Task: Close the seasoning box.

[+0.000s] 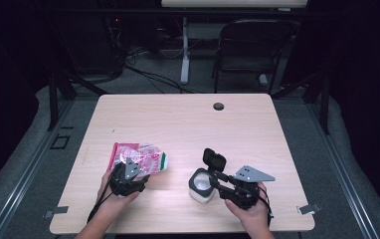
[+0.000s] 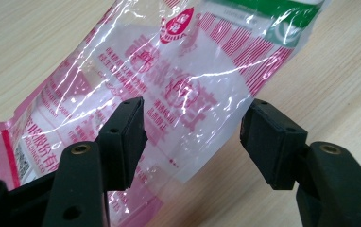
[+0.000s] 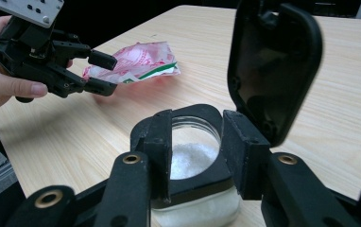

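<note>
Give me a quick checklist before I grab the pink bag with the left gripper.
1. Left gripper open: ok, jaws stand apart.
2. Jaws around the pink bag: ok, the bag's lower part lies between them; touching, cannot tell.
3. Jar lid open: ok, flipped up.
4. Right gripper steadying the jar: cannot tell, its jaws stand at the black rim, grip unclear.
5. Jar upright on the table: ok.
6. Bag already opened: cannot tell.

far half of table (image 1: 188,112) open | near: pouch (image 1: 141,158), jar (image 1: 201,185)
</note>
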Demonstrator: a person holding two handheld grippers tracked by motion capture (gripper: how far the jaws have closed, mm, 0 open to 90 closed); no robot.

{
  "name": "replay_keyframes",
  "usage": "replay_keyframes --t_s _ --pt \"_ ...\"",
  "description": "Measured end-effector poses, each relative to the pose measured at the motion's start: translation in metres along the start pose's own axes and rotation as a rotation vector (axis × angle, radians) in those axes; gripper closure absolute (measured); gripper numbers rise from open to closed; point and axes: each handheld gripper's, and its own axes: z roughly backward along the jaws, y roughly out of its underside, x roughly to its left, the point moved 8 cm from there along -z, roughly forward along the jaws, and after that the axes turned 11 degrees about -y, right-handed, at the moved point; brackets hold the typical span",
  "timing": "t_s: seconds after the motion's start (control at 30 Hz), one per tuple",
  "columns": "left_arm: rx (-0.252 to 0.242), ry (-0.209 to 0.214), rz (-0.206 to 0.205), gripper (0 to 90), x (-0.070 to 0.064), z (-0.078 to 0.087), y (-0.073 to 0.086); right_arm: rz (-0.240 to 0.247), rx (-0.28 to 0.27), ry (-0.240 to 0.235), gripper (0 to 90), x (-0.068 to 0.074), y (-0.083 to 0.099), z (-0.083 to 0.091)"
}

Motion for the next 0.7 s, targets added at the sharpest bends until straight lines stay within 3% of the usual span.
replay_keyframes --t_s 0.4,0.7 --pt "-0.010 0.004 -0.004 41.3 -0.002 0.000 -0.003 -0.014 -0.016 0.038 65.0 -0.010 -0.001 0.009" --pt "-0.014 -0.001 0.007 41.5 0.001 0.003 -0.001 -0.045 -0.028 0.086 68.7 -0.029 -0.003 0.018"
